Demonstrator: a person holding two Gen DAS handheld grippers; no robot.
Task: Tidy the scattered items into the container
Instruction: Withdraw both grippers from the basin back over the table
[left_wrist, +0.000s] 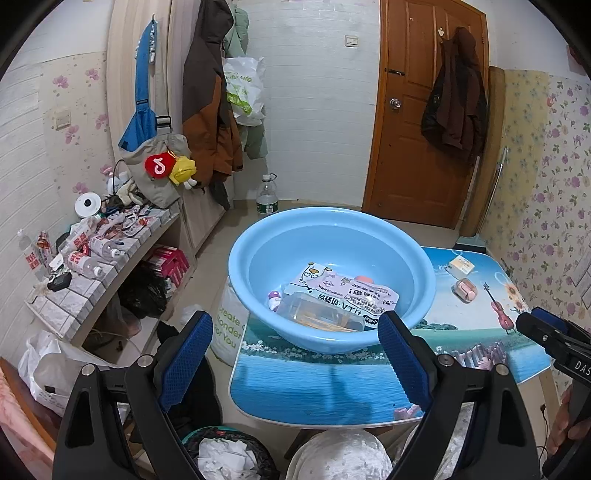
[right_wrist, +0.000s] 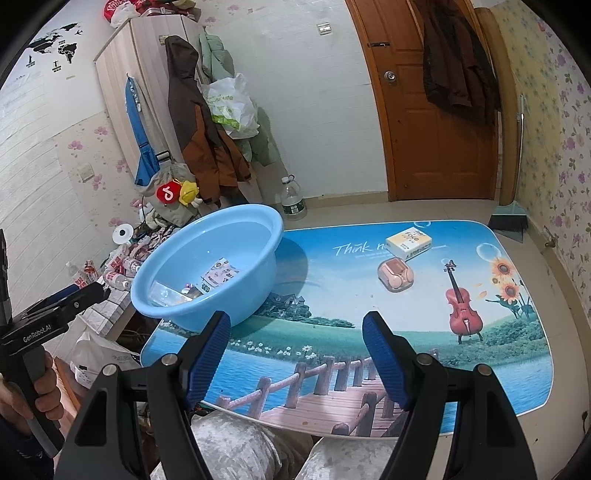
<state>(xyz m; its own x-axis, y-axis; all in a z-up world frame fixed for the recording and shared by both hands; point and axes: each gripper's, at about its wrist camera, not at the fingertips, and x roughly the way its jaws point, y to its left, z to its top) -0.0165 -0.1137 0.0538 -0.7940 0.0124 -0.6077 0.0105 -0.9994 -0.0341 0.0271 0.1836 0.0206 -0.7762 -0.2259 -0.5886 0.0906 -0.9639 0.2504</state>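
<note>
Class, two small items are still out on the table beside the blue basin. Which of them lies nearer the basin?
The clear pink case with rounded corners lies nearer the basin; the yellow-and-white tissue pack sits beyond it, toward the table's far edge.

Basin light blue. Surface printed w/ lake scene: blue water, green trees, wooden bridge, red violin, sunflowers. Tissue pack yellow/white. Small case pink. Pouch in basin white w/ cartoon print. Jaws blue textured pads on black frames. Door orange-brown.
</note>
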